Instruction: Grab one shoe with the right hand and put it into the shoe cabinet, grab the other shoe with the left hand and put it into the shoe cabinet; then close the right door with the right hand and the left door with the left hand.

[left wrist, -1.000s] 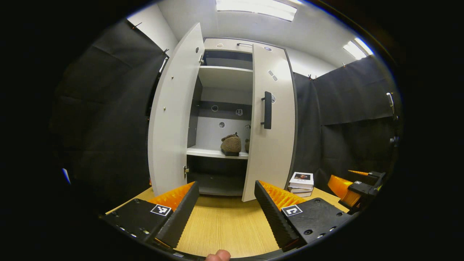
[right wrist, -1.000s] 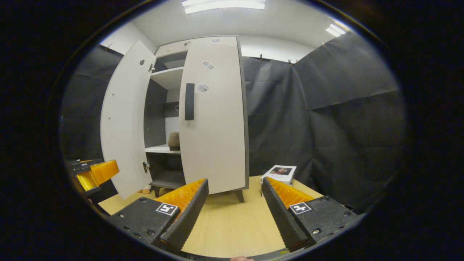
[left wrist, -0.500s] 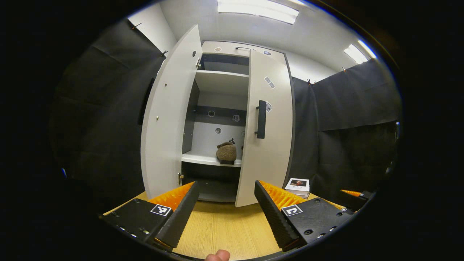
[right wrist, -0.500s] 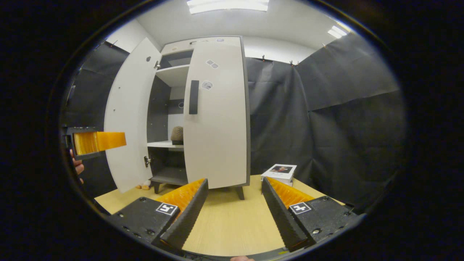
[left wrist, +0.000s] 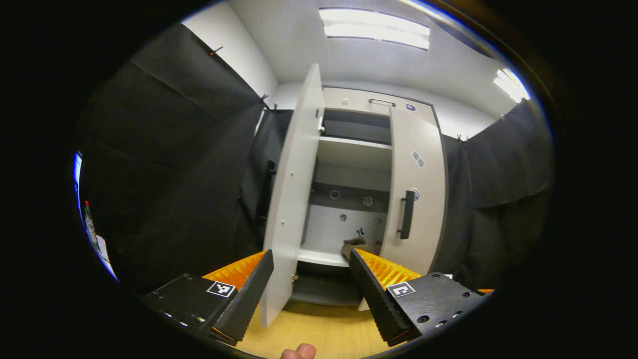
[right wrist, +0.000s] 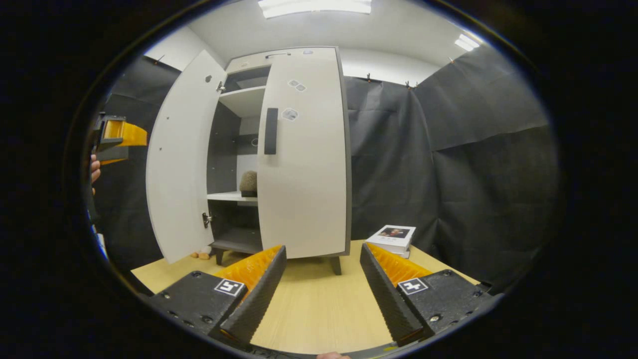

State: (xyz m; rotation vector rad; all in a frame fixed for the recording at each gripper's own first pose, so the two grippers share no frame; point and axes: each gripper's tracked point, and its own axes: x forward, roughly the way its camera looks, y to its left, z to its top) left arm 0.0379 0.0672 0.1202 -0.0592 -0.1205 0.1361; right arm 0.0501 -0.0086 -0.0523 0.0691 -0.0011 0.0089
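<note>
- Black cloth walls close the booth around a pale wooden tabletop [right wrist: 309,309], and the shoe cabinet [right wrist: 279,149] stands at its far edge.
- In the right gripper view the left tool [right wrist: 117,142] hangs high at the far left, beside the outer face of the left door [right wrist: 179,159], with a hand [right wrist: 94,169] behind it.
- That left door stands wide open; in the left gripper view the left tool [left wrist: 311,284] has its fingers spread, holding nothing.
- A brown shoe [right wrist: 248,183] sits on the cabinet's middle shelf [right wrist: 232,197].
- The right door [right wrist: 304,149] looks shut or nearly so.
- The right tool [right wrist: 323,294] hovers over the tabletop, fingers spread, empty.
- A stack of books [right wrist: 394,237] lies near the tabletop's right edge, beside the cabinet.
</note>
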